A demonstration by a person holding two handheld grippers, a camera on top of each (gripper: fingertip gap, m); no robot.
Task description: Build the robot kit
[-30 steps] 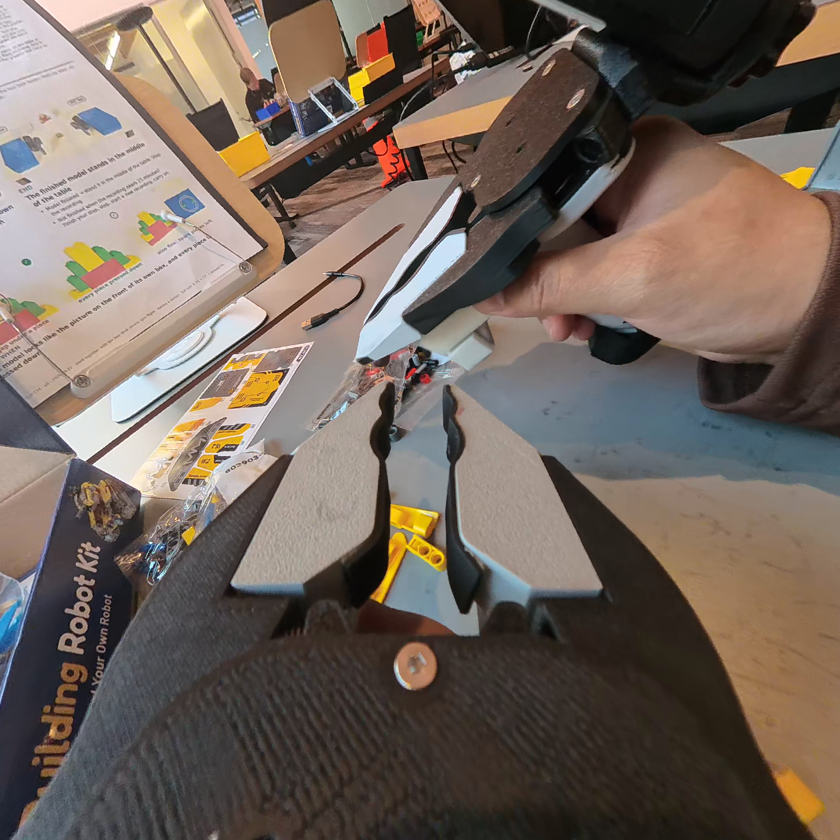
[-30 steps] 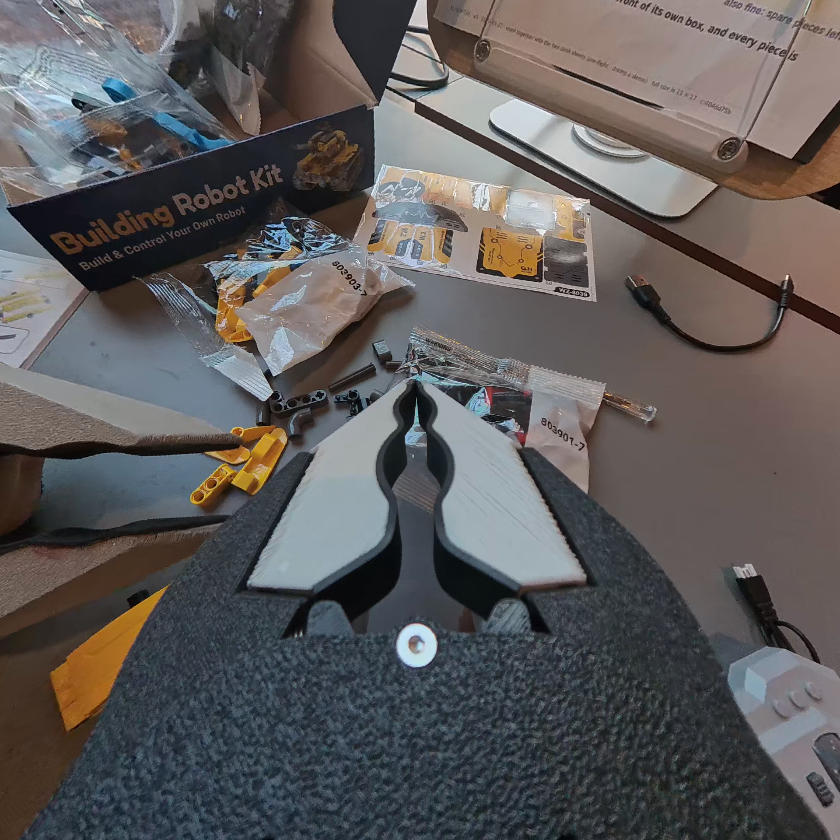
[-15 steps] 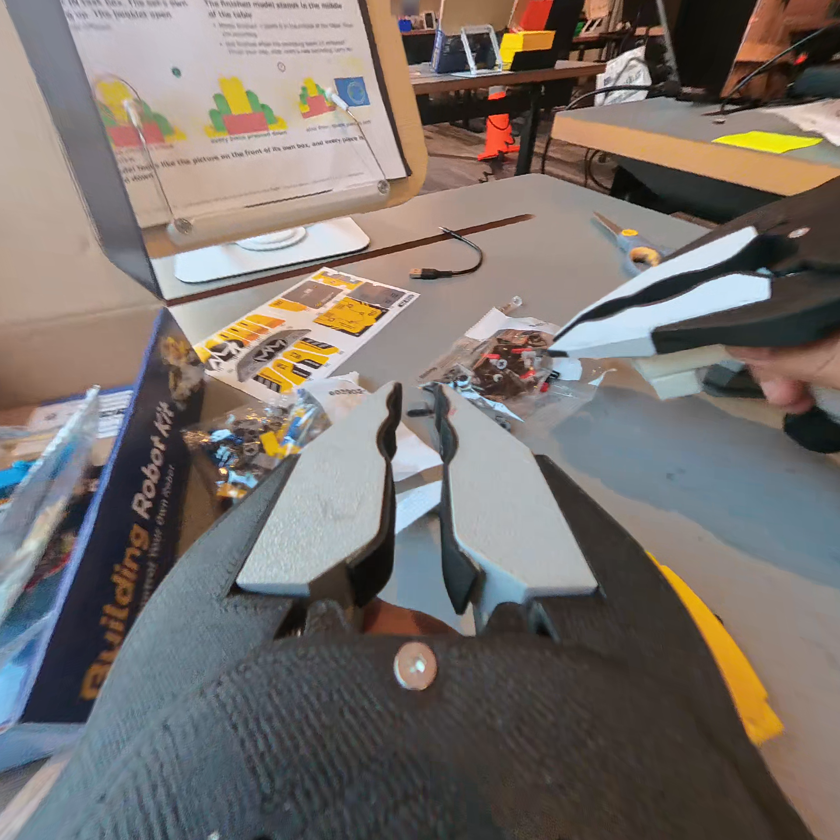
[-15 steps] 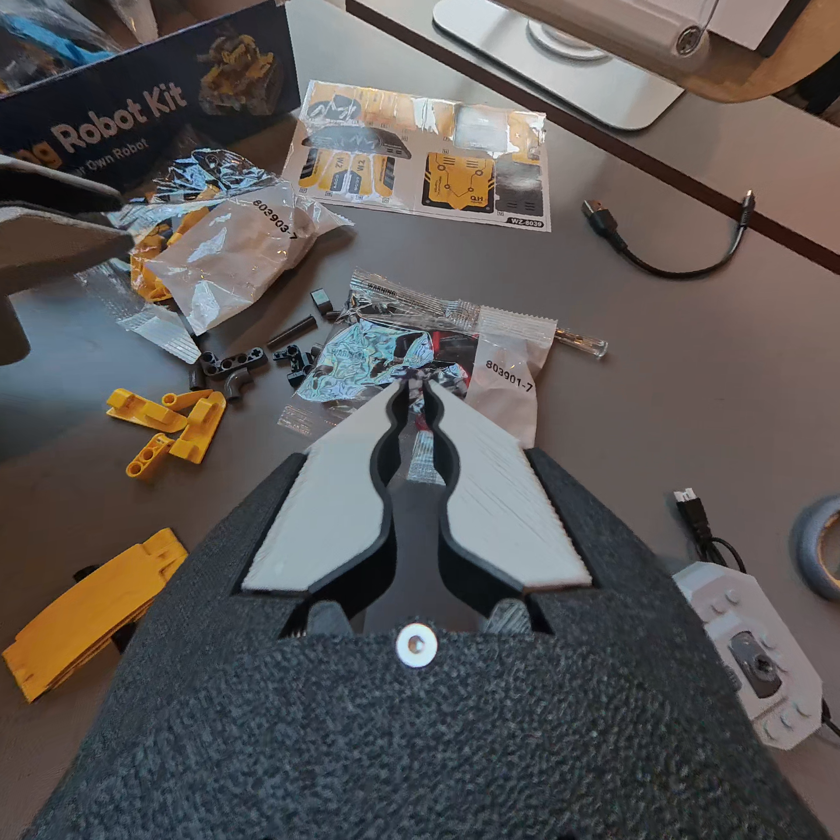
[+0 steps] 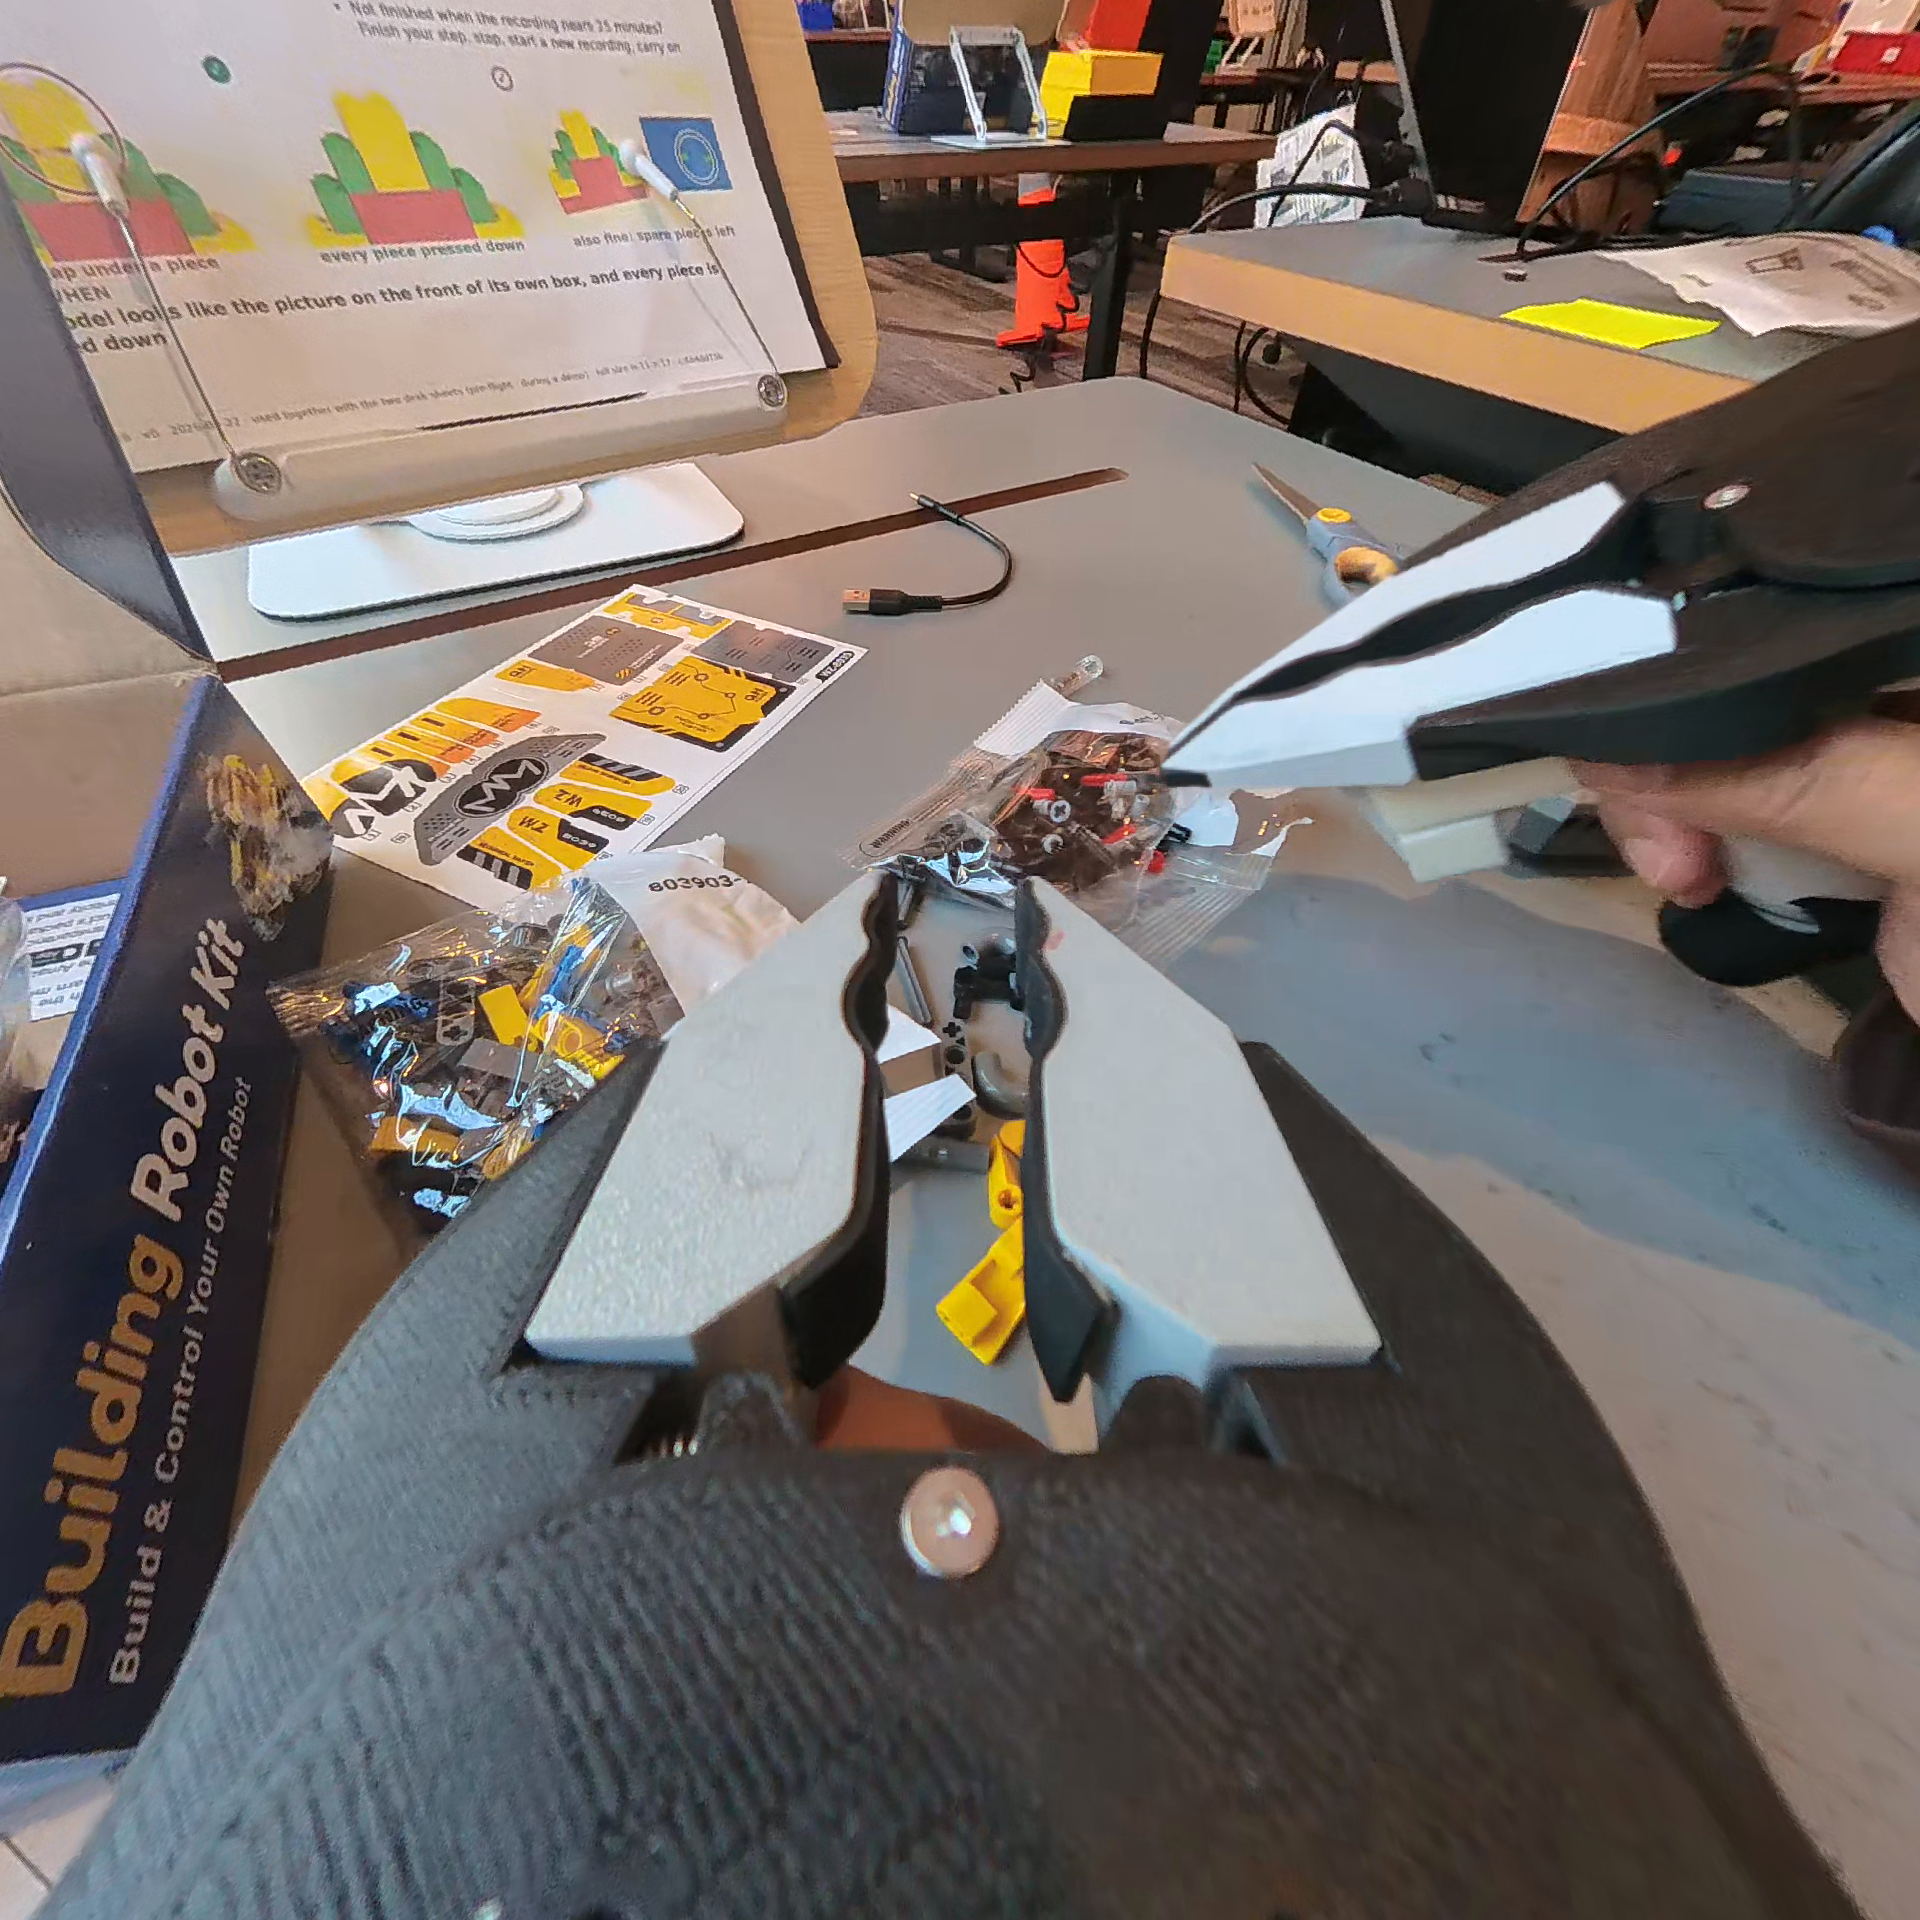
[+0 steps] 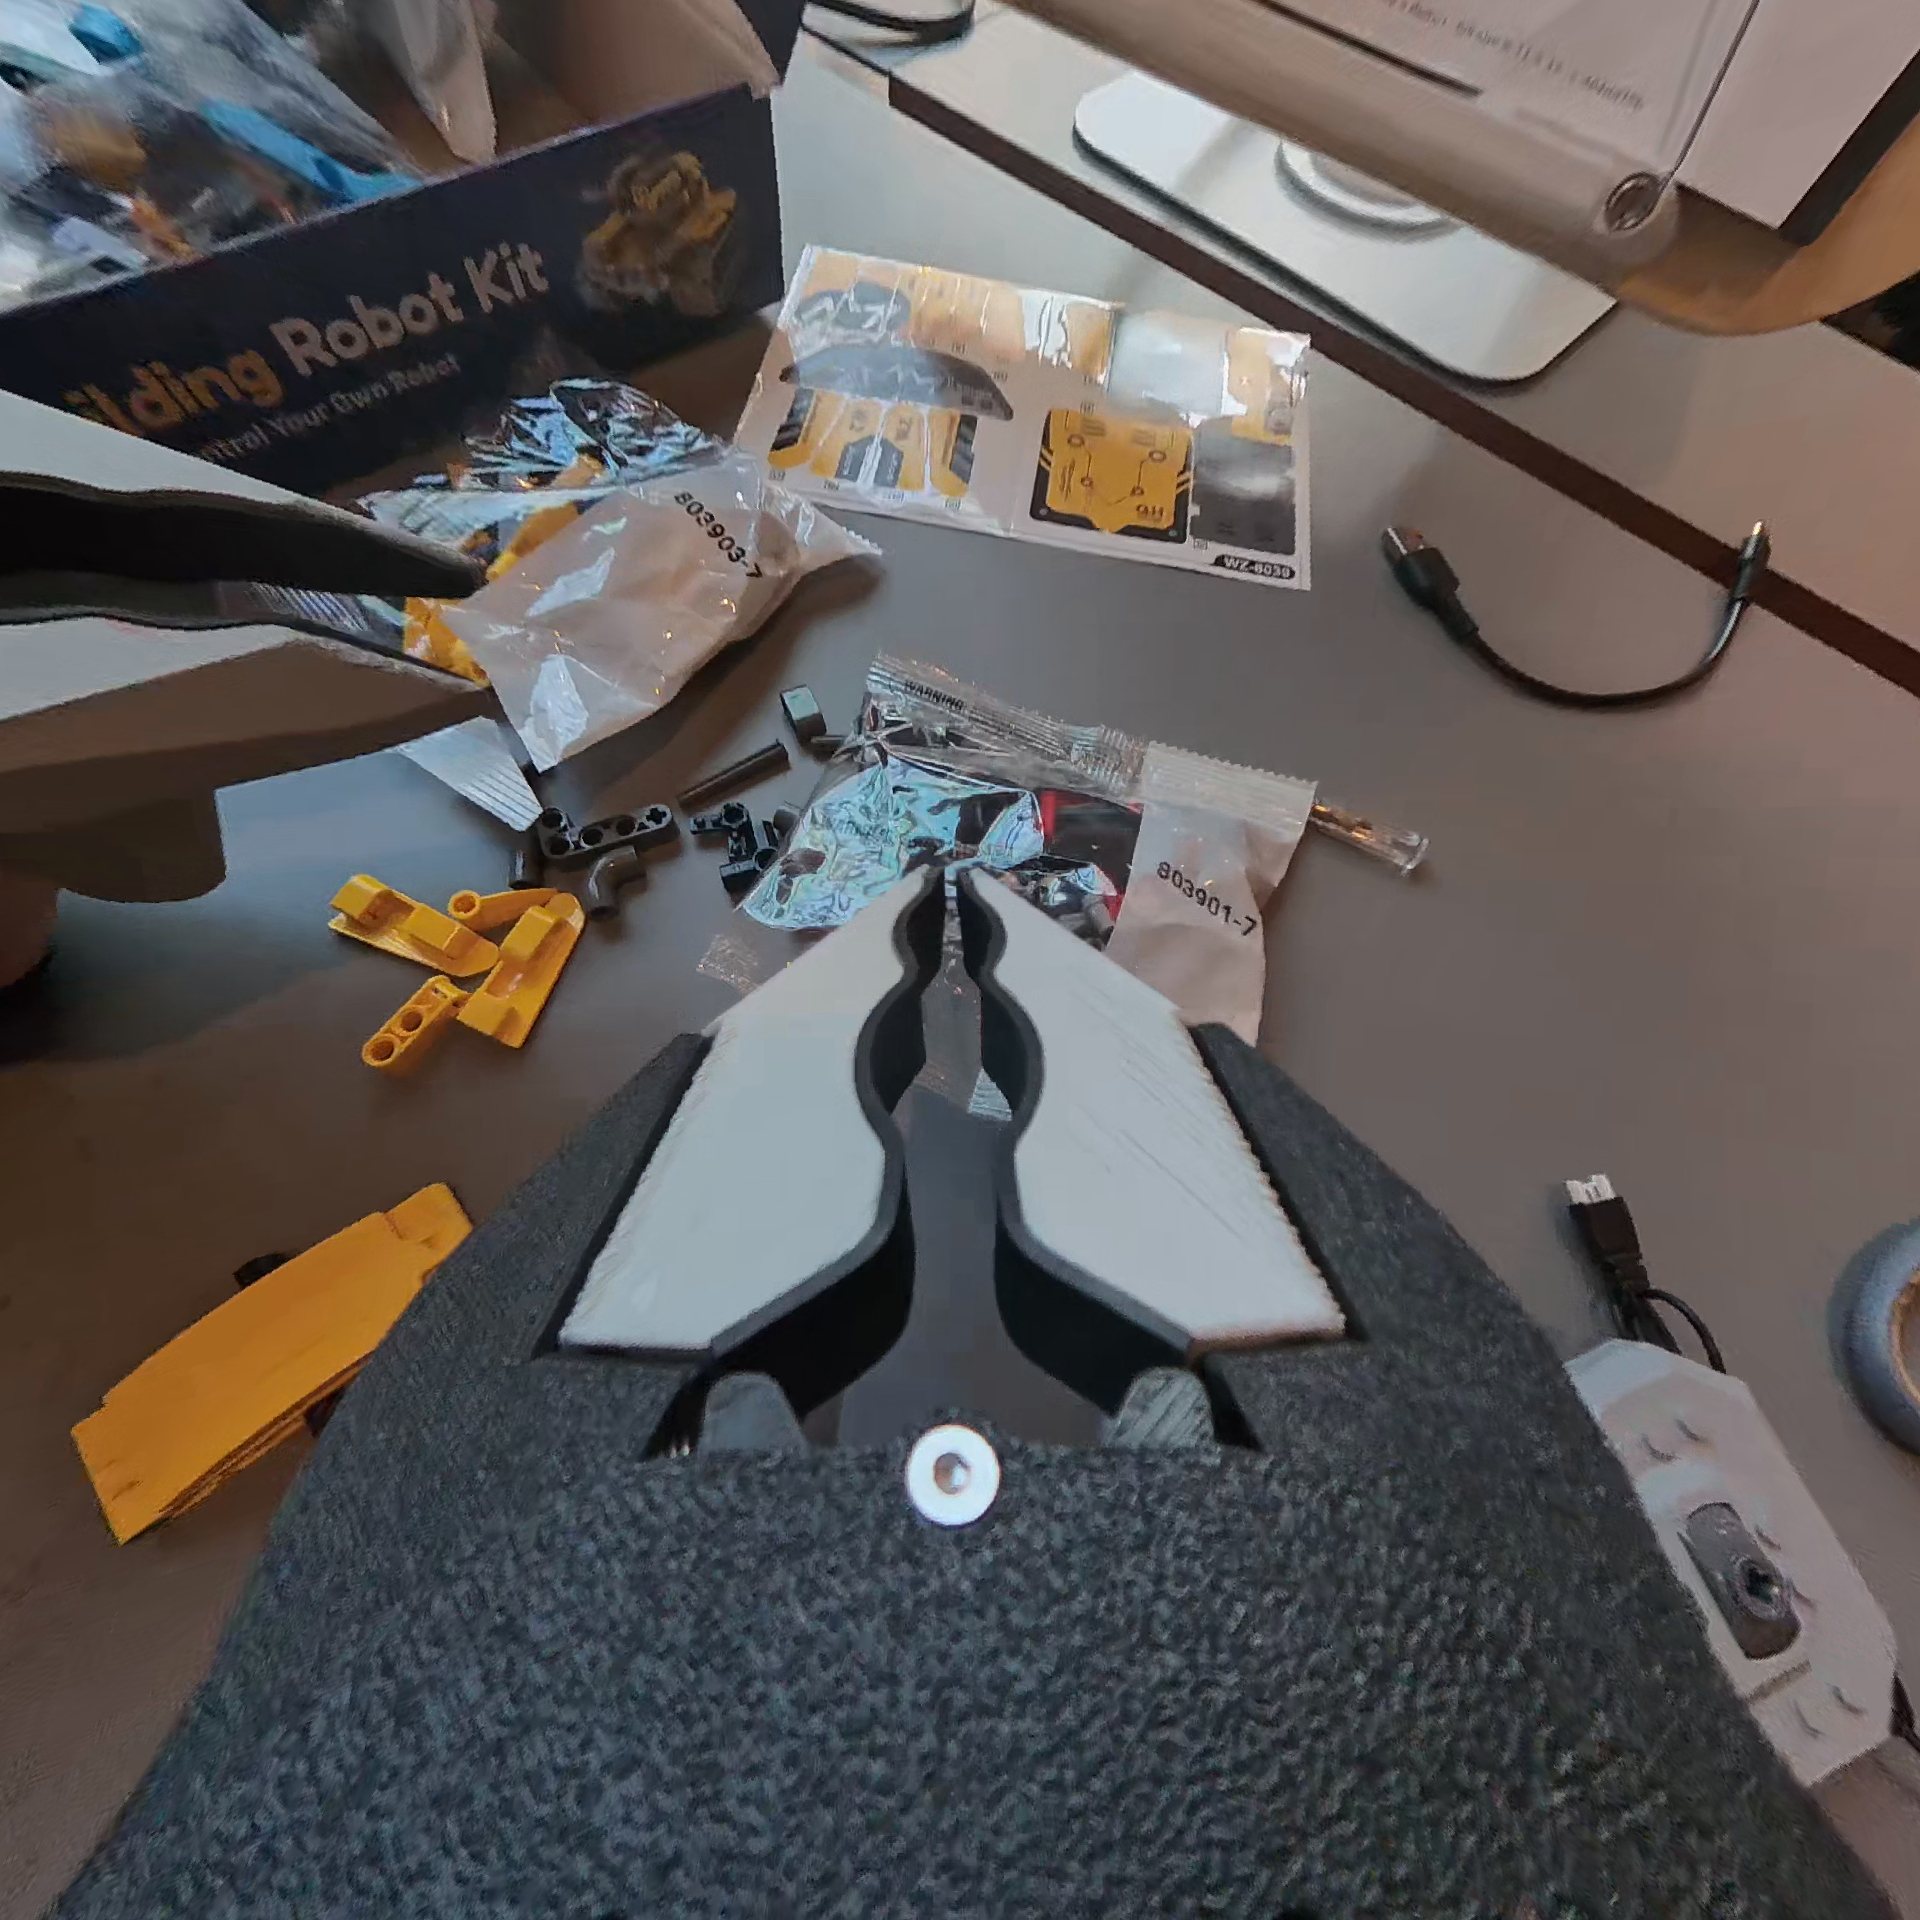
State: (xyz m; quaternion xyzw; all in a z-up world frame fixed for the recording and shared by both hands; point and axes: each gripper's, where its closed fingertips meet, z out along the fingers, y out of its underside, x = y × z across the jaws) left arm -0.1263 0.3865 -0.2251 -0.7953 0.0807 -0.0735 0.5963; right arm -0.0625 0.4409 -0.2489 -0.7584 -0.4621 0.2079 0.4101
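**Clear plastic bag of small parts, at right gripper's tip**

Clear plastic bag lies on grey table, long axis crosswise, directly ahead of right gripper, jaws nearly together, empty. Left gripper, jaws slightly apart, empty, hovers near the bag's left, over loose black pieces.

Both views are bright and evenly lit, with cool daylight from about one o'clock in the left wrist view. There a soft, broad shadow lies on the grey table toward three o'clock. Glare flashes off the clear plastic bags and the glossy sticker sheet at twelve o'clock. The right wrist view is motion-blurred, worst toward eleven and one o'clock. Wide-angle bending curves straight edges at every rim.
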